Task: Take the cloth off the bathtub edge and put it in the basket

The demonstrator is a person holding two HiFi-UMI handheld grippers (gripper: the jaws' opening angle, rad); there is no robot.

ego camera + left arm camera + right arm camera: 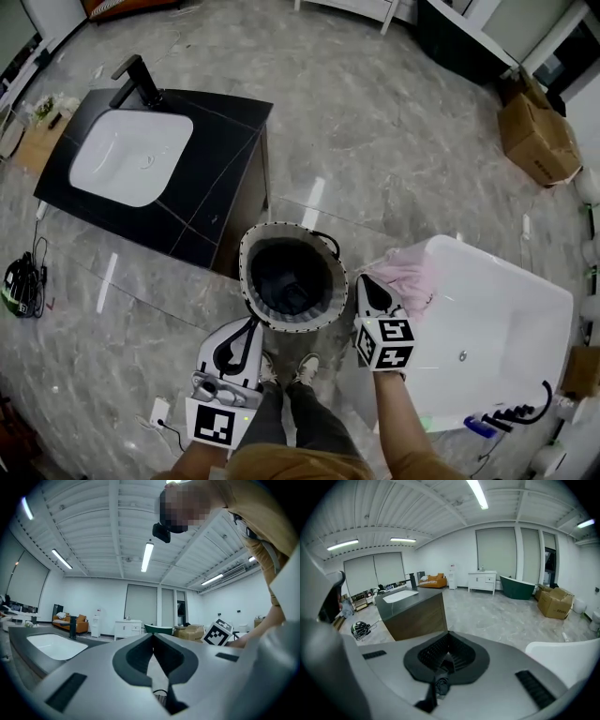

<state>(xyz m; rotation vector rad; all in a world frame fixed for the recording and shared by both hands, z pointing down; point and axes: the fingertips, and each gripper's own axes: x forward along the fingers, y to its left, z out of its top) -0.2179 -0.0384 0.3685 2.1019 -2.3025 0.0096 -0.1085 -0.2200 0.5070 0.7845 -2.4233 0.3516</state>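
Observation:
A pink cloth [410, 276] lies crumpled over the near left corner of the white bathtub [506, 319]. Left of the tub on the floor stands the round basket [253, 281], with a striped rim and a dark inside. My right gripper [364, 280] hangs between basket and tub, its tips just left of the cloth. In the right gripper view its jaws [448, 633] are shut with nothing in them, and the tub rim [562, 648] shows at lower right. My left gripper [251, 326] hovers at the basket's near edge. Its jaws [152, 635] meet at the tip and are empty.
A black vanity [202, 192] with a white basin [131, 155] and a black tap [139, 80] stands left of the basket. The person's feet [286, 370] are just below the basket. A cardboard box [539, 136] sits at far right, cables and gear [19, 281] at far left.

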